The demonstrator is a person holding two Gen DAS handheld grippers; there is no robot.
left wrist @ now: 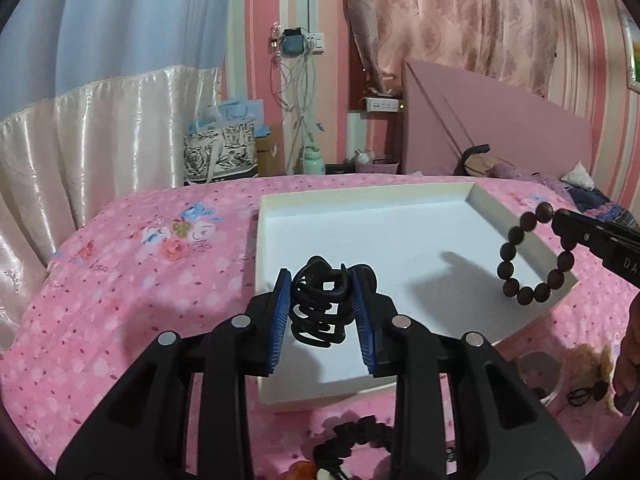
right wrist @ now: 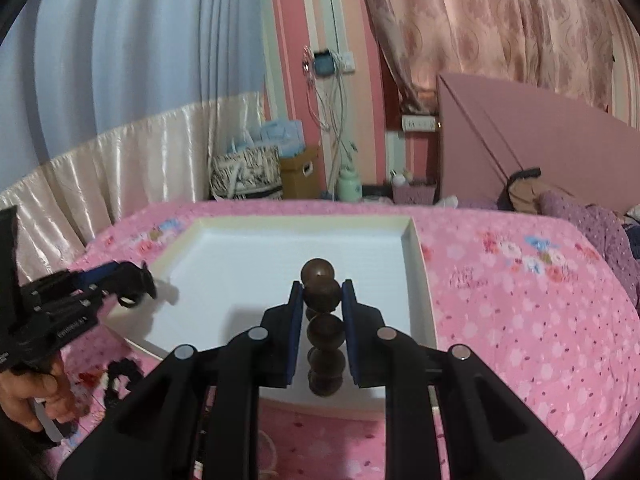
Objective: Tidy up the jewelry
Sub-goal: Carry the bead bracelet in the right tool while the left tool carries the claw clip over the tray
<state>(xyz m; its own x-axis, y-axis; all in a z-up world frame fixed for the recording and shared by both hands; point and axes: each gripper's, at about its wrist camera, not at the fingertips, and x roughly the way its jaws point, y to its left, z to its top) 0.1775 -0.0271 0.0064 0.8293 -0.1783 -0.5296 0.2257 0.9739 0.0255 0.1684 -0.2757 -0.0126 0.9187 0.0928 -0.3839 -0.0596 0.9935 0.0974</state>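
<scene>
Left gripper (left wrist: 322, 312): squeezing the black hair clip (left wrist: 320, 308) between blue pads, hanging over the near left part of the white tray (left wrist: 400, 196).
White tray: sitting on the pink bedspread (left wrist: 140, 272).
Right gripper (right wrist: 322, 332): pinching the brown bead bracelet (right wrist: 325, 328) tight, holding it up over the tray's near right edge.
Black scrunchie (left wrist: 352, 436): lying on the bedspread, just in front of the tray.
</scene>
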